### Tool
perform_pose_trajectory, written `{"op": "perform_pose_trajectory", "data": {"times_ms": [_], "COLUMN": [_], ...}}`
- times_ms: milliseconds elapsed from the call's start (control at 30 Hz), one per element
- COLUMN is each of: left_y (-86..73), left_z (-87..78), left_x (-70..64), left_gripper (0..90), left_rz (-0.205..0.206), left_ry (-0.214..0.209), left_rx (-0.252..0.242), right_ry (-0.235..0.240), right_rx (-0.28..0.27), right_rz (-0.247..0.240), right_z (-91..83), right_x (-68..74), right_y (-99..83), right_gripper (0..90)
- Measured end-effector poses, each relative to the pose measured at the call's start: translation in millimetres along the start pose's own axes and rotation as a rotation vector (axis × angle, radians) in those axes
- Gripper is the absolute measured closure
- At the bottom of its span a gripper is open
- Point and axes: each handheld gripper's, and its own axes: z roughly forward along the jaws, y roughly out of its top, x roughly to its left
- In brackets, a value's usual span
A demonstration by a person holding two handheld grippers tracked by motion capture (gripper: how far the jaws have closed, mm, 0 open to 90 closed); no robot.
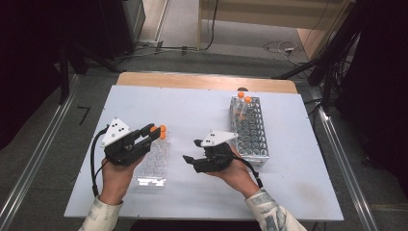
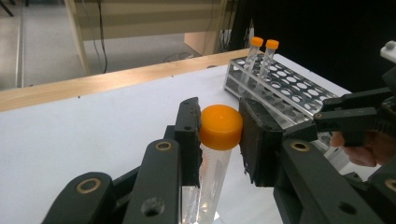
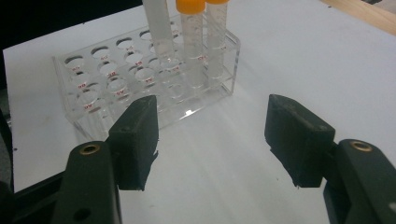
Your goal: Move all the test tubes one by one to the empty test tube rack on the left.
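My left gripper (image 1: 155,132) is shut on the orange cap of a clear tube (image 2: 221,127), held upright over the far end of a clear plastic rack (image 1: 153,166). In the left gripper view the cap sits squeezed between both pads (image 2: 189,130). More orange-capped tubes (image 3: 190,42) stand in the far end of that clear rack (image 3: 107,84). My right gripper (image 1: 191,150) hovers open to the right of the clear rack, nothing between its jaws. A metal rack (image 1: 252,137) at the right holds two orange-capped tubes (image 1: 244,98) at its far end.
White board (image 1: 202,110) covers the wooden table, with bare room at the left and front. The metal rack (image 2: 285,91) lies just behind my right hand (image 1: 238,173). Cables and dark stands ring the table on the floor.
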Motion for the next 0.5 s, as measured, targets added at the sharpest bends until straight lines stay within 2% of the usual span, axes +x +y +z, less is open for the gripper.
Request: {"op": "perform_pose_trajectory", "data": {"times_ms": [233,500], "left_y": [-9.6,-17.9], "left_z": [7.7,14.3], "left_x": [0.5,-4.4], "left_gripper": [70.4,70.3], "left_rz": [0.011,0.042], "left_ry": [0.01,0.029], "left_rx": [0.029,0.06], "right_ry": [0.004,-0.002], "right_rx": [-0.001,0.0], "right_rz": [-0.008,0.0], "right_z": [-0.6,-2.3], "right_x": [-0.2,-1.2], "right_y": [-0.2,-1.4], "right_gripper": [33.7,33.9]}}
